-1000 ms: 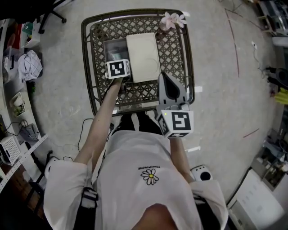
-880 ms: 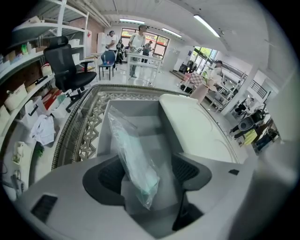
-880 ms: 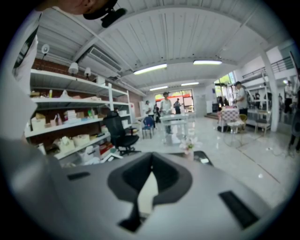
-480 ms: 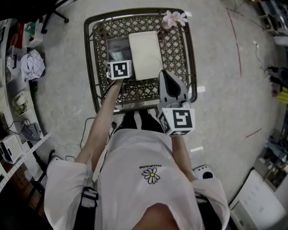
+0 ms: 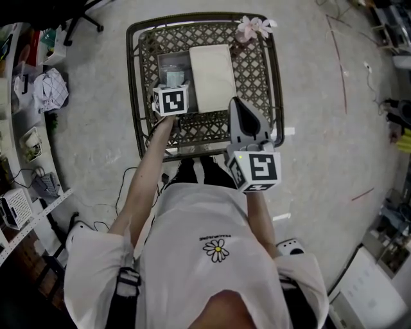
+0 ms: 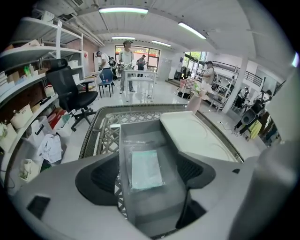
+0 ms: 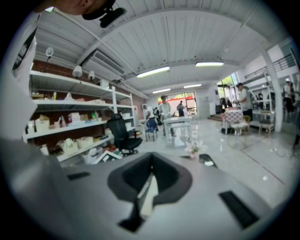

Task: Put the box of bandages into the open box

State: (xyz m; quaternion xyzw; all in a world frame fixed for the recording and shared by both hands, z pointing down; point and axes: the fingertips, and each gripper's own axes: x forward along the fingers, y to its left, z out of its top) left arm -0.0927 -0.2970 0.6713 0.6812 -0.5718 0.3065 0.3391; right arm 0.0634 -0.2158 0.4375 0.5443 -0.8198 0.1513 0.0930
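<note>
The bandage box (image 6: 146,168) lay in the open box (image 6: 123,140), probably light and crushable; grip its long sides. The left gripper (image 6: 150,173) jaws had just been opening, holding nothing; the right gripper (image 7: 149,180) was closed, empty.

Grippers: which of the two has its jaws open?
The left gripper: its jaws have just been opening and stand wide apart over the open box, gripping nothing. The right gripper has its jaws shut.

A pale grey speckled floor (image 5: 96,148) lies all around. To the left of the left claw (image 6: 149,171) stand white metal shelves (image 6: 28,56) (full of small items) and a black wheeled office chair (image 6: 71,91). Far ahead of it is a bright glass entrance (image 6: 140,52). Long white tube lights (image 6: 124,10) run along the ceiling.
</note>
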